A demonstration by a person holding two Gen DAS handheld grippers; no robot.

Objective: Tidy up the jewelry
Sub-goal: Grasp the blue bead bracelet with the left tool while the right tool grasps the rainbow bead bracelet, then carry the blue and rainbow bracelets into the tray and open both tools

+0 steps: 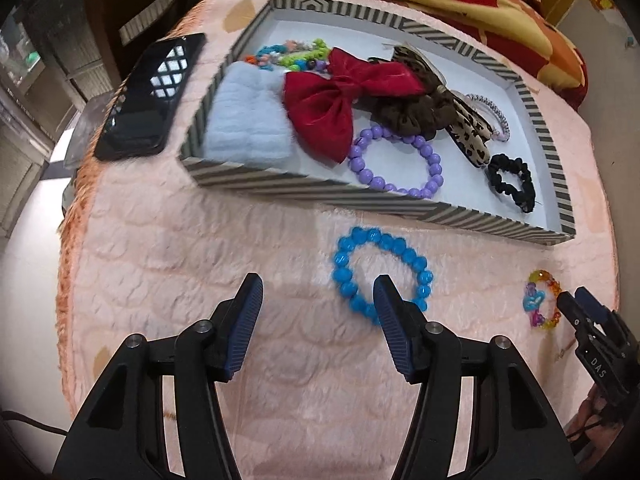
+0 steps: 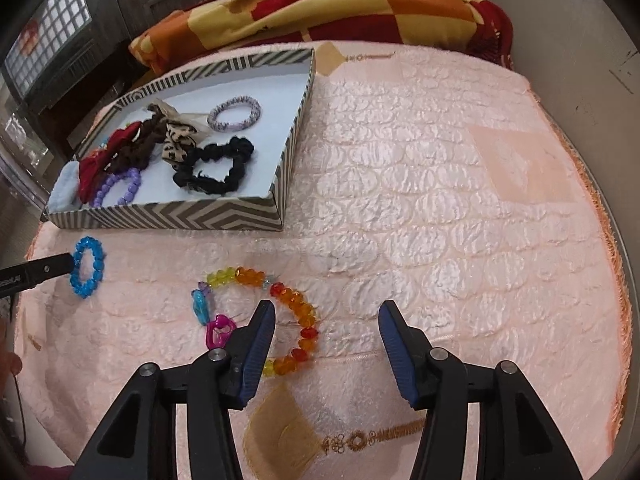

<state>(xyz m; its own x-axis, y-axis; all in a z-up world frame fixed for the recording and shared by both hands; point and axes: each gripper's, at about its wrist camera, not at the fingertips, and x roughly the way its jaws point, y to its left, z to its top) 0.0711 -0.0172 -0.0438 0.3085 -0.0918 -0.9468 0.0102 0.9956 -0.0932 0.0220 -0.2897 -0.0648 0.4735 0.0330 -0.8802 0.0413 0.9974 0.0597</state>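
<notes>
A striped tray (image 1: 304, 194) (image 2: 168, 214) holds a red bow (image 1: 340, 100), a purple bead bracelet (image 1: 400, 160) (image 2: 120, 188), a black scrunchie (image 1: 514, 180) (image 2: 216, 168), a leopard scrunchie (image 1: 416, 112) and other hair pieces. A blue bead bracelet (image 1: 344, 272) (image 2: 86, 266) lies on the pink cloth in front of the tray. My left gripper (image 1: 318, 292) is open; its right finger overlaps the bracelet's near side. A multicoloured bead bracelet (image 1: 542, 300) (image 2: 296, 312) lies to the right. My right gripper (image 2: 328, 314) is open; its left finger overlaps that bracelet.
A black phone (image 1: 152, 96) lies left of the tray. A red, orange and yellow blanket (image 2: 320, 8) is bunched behind the tray. The pink quilted cloth (image 2: 440, 200) stretches to the right, with a wall past its far right edge.
</notes>
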